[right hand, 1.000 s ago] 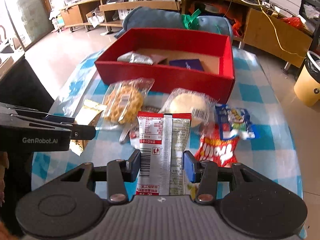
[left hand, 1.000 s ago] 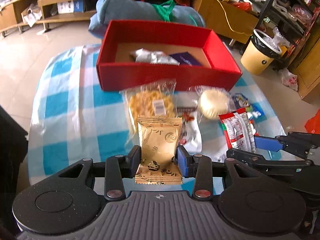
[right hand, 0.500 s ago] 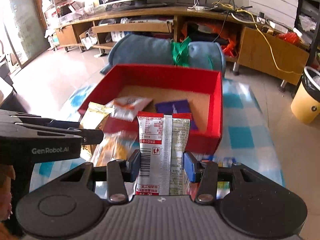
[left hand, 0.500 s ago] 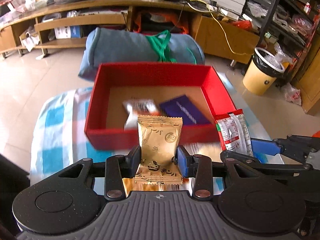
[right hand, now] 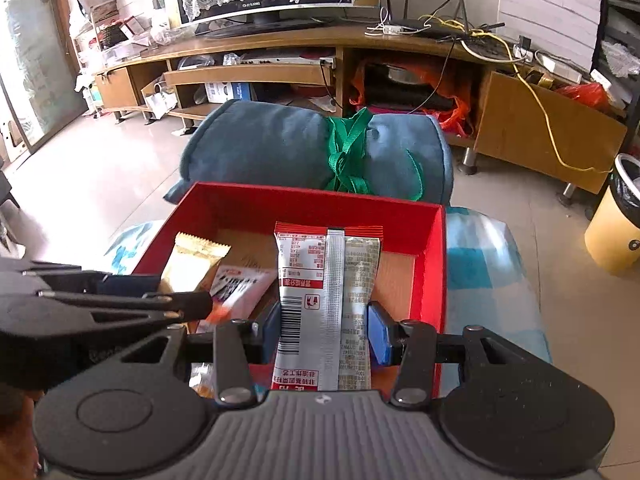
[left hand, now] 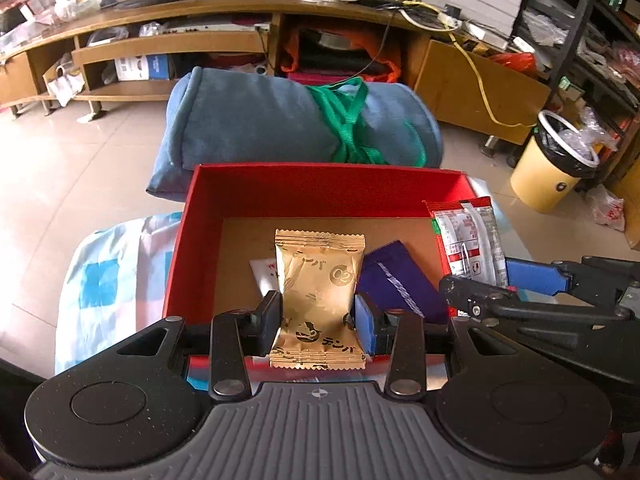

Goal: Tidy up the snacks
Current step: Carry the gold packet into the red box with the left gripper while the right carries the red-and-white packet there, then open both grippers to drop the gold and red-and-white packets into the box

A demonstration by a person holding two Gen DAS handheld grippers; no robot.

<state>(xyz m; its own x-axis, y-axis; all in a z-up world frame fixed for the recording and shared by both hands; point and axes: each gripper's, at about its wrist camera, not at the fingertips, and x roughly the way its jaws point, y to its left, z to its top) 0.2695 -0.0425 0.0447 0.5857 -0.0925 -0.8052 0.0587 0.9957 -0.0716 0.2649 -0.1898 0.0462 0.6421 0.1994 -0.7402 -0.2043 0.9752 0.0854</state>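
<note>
My left gripper (left hand: 317, 322) is shut on a gold snack packet (left hand: 320, 280), held upright over the red box (left hand: 188, 248). My right gripper (right hand: 326, 332) is shut on a red-and-silver snack packet (right hand: 326, 304), also upright over the red box (right hand: 434, 264). Each packet shows in the other view too: the red-and-silver packet (left hand: 470, 240) at the right, the gold packet (right hand: 192, 264) at the left. Inside the box lie a purple packet (left hand: 396, 280) and a white-and-red packet (right hand: 240, 284). Both grippers hang side by side above the box's near half.
The box stands on a blue-and-white checked cloth (left hand: 104, 280). Behind it lies a rolled blue blanket (left hand: 280, 124) tied with a green strap. A yellow bin (left hand: 556, 168) stands at the right, a wooden TV bench (right hand: 280, 64) beyond. Tiled floor lies at the left.
Both grippers have carried their packets forward, from over the loose snacks on the cloth to above the inside of the red box. The loose snacks have dropped out of sight below.
</note>
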